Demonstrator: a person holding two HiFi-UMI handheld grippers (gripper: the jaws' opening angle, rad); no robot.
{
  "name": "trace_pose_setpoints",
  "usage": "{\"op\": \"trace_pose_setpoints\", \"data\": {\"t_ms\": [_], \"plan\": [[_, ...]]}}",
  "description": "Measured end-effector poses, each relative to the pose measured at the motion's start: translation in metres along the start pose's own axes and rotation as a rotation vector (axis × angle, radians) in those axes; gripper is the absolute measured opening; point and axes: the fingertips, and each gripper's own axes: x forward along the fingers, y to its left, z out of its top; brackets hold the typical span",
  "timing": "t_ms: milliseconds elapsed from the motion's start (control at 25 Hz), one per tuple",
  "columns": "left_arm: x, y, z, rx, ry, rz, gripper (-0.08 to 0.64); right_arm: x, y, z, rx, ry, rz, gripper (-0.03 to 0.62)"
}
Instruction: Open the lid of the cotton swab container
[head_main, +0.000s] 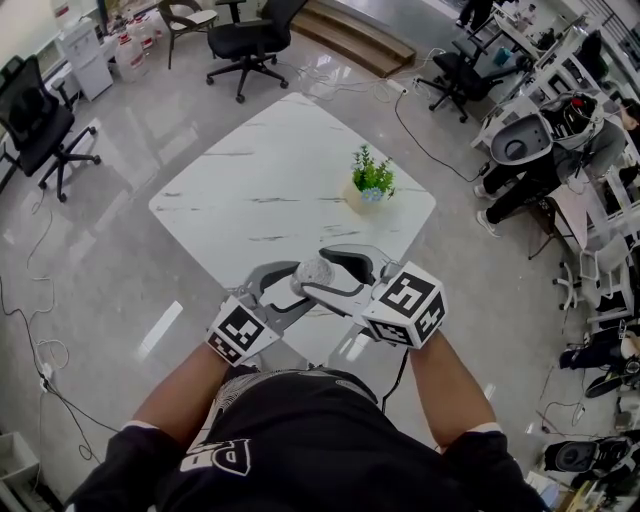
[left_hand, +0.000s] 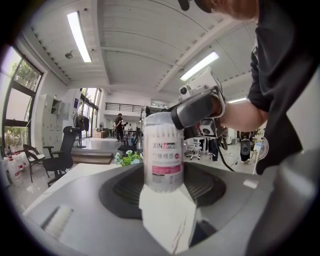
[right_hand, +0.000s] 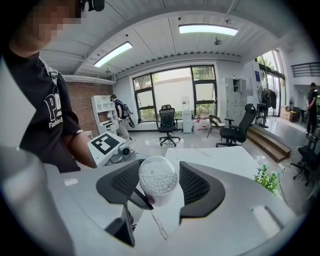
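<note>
Held upright over the near edge of the white surface (head_main: 270, 180), the cotton swab container (left_hand: 163, 155) is clamped at its body by the left gripper (left_hand: 162, 189), while its clear lid (right_hand: 158, 174) is pinched by the right gripper (right_hand: 159, 186).

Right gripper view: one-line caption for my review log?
Right gripper closed around the top of the cotton swab container, swab tips visible from above.
</note>
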Motion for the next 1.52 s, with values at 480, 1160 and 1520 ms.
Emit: {"op": "trace_pose_setpoints", "data": {"t_ms": [480,1160,1520], "plan": [[-0.003,0.007,-0.001,-0.029,-0.007,0.015,0.296,-0.011,-0.002,0.016,-0.098,-0.070,-0.090,0.219],[-0.005,0.013,0.000,-0.043,-0.021,0.021,0.296,-0.026,-0.020,0.029,-0.119,-0.117,-0.160,0.075],[-0.007,0.010,0.000,-0.035,-0.019,0.031,0.298,-0.027,-0.027,0.029,-0.021,-0.145,-0.158,0.071]]}}
